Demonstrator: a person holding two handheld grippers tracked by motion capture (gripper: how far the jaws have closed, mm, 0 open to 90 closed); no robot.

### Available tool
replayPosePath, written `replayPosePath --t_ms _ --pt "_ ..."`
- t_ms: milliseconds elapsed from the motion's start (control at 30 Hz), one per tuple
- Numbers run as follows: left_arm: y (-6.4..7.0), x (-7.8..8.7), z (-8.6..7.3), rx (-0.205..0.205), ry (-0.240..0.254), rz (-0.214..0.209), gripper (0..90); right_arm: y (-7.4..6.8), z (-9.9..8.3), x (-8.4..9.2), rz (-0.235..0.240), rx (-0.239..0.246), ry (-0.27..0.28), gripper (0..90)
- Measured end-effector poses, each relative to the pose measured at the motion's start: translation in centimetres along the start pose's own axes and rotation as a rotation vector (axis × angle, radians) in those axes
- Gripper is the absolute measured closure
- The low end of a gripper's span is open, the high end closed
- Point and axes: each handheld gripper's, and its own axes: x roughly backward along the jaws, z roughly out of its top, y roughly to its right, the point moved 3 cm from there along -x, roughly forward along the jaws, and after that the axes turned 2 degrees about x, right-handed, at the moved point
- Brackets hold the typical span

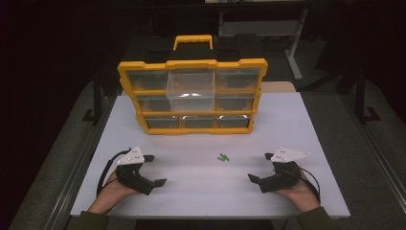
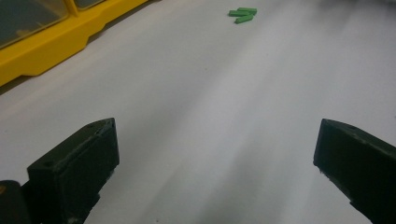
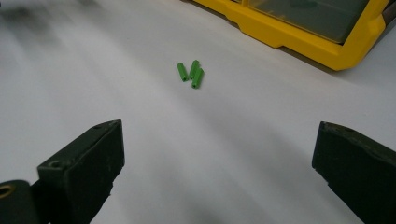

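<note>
White counter (image 1: 297,124): three green pegs (image 1: 223,157) before yellow organizer (image 1: 191,96), between spread, empty left hand-held gripper (image 1: 154,170) and right hand-held gripper (image 1: 259,167). Probably light, stiff, prone to rolling; pinch mid-length.

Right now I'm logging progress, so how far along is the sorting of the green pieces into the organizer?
Done: one clear drawer of the yellow organizer stands pulled out. In hand: nothing; the left gripper and right gripper rest open on the white table. Left: the three green pieces lie loose between the grippers, not yet picked up.
</note>
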Motion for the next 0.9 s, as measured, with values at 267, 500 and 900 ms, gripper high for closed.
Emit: replayPosePath --t_ms 267,500,900 --pt "0.2 0.0 -0.1 0.001 -0.003 -0.001 0.2 0.0 0.2 0.1 0.001 0.006 -0.004 2.1" --pt "0.2 -0.1 -0.2 0.001 -0.005 -0.009 0.1 0.1 1.0 -0.2 0.002 0.004 -0.005 2.1" --pt "0.1 0.0 -0.3 0.017 -0.003 -0.009 0.2 0.1 2.4 -1.7 0.019 0.019 -0.046 2.0"
